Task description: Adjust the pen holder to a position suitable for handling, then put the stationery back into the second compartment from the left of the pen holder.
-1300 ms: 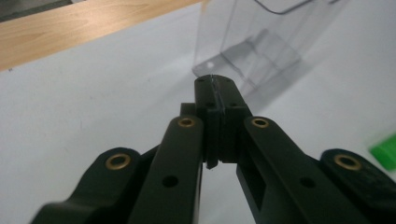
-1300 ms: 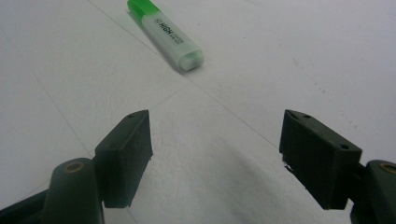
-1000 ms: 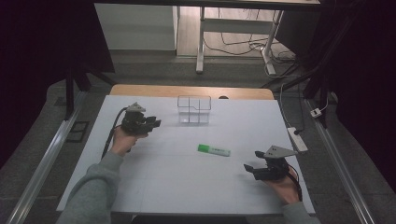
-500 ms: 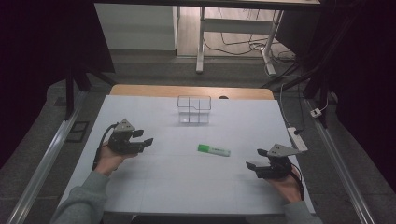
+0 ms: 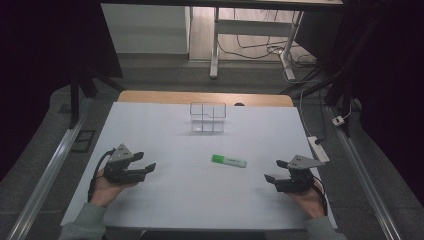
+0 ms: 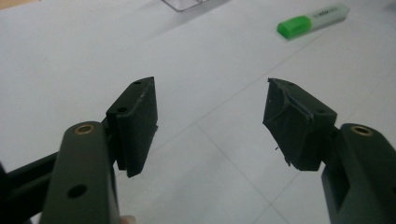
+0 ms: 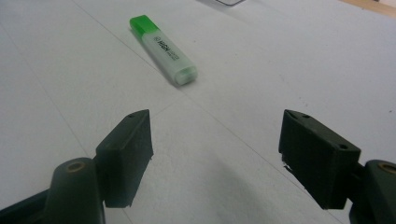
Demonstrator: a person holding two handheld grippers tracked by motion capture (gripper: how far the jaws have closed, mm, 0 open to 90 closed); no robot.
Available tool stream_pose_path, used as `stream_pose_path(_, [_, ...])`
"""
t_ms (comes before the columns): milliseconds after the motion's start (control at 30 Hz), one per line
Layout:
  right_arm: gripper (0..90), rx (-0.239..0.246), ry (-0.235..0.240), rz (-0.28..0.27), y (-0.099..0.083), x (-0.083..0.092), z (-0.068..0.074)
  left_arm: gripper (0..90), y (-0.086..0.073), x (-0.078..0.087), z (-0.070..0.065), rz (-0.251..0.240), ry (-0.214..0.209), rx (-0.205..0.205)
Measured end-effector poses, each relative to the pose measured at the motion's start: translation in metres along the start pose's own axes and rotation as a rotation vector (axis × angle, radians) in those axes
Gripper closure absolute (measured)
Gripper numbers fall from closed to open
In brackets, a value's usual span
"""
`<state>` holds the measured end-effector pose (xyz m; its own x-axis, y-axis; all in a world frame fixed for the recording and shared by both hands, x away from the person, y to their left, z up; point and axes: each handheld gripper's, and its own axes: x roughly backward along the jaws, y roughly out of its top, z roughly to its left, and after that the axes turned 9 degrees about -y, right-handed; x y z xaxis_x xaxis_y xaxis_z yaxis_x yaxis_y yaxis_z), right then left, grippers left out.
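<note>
A green highlighter lies flat on the white table, right of centre. In the left gripper view the highlighter sits far off at the top right; in the right gripper view the highlighter lies ahead and left, green cap away. My left gripper hovers low at the near left, open and empty, also seen as the left gripper. My right gripper rests near the front right, open with nothing between its jaws, and appears again as the right gripper.
A clear plastic divided box stands at the back middle of the table. The white table top has a wooden strip along its far edge. A power strip lies off the right edge.
My left gripper has moved from the back left toward the near left of the table. My right gripper has shifted slightly nearer. The highlighter has stayed put.
</note>
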<state>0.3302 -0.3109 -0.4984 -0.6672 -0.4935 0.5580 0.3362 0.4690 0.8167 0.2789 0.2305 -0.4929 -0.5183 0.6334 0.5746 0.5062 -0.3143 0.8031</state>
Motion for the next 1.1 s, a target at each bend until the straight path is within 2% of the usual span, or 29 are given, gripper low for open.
stream_pose_path(333, [25.4, 0.012, 0.005, -0.005, 0.001, 0.003, 0.000, 32.2, -0.012, -0.004, 0.003, 0.027, 0.015, -0.018])
stream_pose_path(533, [25.5, 0.015, 0.005, -0.002, 0.000, 0.004, 0.000, 31.2, -0.013, -0.007, 0.004, 0.028, 0.019, -0.011])
stream_pose_path(900, [26.2, 0.024, 0.020, 0.019, 0.002, 0.001, 0.002, 29.2, -0.017, -0.010, 0.003, 0.042, 0.006, -0.016])
stream_pose_path(1100, [26.4, 0.033, 0.042, 0.041, 0.010, -0.002, 0.004, 28.5, -0.018, -0.012, 0.005, 0.050, -0.003, -0.018])
